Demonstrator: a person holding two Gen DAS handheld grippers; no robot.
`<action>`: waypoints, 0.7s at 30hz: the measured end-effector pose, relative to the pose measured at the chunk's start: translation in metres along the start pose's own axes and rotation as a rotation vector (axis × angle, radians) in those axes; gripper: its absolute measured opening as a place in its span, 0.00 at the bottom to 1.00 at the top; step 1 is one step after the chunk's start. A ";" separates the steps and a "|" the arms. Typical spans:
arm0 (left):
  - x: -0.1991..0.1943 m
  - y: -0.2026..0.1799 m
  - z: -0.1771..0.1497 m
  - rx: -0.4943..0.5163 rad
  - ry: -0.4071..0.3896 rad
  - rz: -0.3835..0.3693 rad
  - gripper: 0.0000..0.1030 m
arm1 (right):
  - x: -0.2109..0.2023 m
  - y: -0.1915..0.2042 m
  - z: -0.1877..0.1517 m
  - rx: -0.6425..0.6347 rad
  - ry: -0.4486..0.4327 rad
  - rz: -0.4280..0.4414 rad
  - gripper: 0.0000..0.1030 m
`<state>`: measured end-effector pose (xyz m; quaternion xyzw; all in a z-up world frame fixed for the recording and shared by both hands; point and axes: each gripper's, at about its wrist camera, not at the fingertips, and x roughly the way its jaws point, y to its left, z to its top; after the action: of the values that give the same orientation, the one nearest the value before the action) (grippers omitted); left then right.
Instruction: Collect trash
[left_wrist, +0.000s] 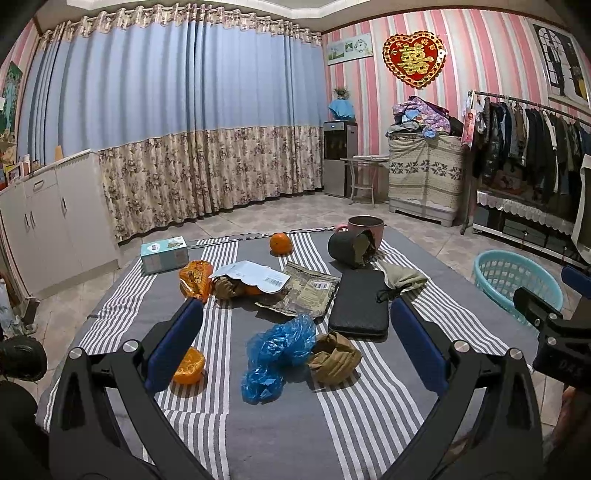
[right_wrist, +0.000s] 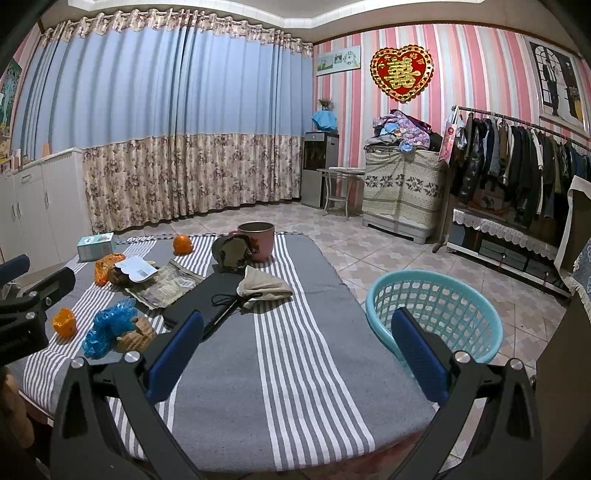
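Above the striped cloth (left_wrist: 280, 435), both grippers are hanging with fingers spread apart, gripping nothing. Left gripper (left_wrist: 295, 332) is facing a blue bag (left_wrist: 277, 350); right gripper (right_wrist: 295, 339) is sitting beside the basket (right_wrist: 436, 295).

Pink striped walls (left_wrist: 480, 74), blue floral curtains (left_wrist: 166, 110), tiled floor (right_wrist: 369, 251), white cabinets (left_wrist: 55, 214), clothes rack (right_wrist: 517, 155)

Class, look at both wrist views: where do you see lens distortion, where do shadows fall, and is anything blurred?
Left wrist view: the curtain and the striped cloth bow outward, corners black; a soft shadow beside the blue plastic bag. Right wrist view: same barrel bending, the basket sharp, the left gripper at the frame's left edge slightly soft.
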<state>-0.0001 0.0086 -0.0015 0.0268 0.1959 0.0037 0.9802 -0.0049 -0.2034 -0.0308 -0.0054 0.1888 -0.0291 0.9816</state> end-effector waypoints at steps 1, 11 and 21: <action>0.001 0.000 -0.001 -0.001 0.003 0.000 0.95 | 0.000 0.000 0.000 0.000 0.001 0.002 0.96; 0.002 0.003 -0.002 -0.006 0.003 -0.001 0.95 | -0.001 -0.004 -0.001 0.009 0.006 0.004 0.96; 0.001 0.003 -0.005 -0.003 0.005 -0.007 0.95 | -0.001 -0.006 -0.001 0.007 0.004 0.000 0.96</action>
<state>-0.0006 0.0122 -0.0063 0.0245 0.1986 0.0008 0.9798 -0.0067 -0.2096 -0.0309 -0.0019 0.1905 -0.0298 0.9812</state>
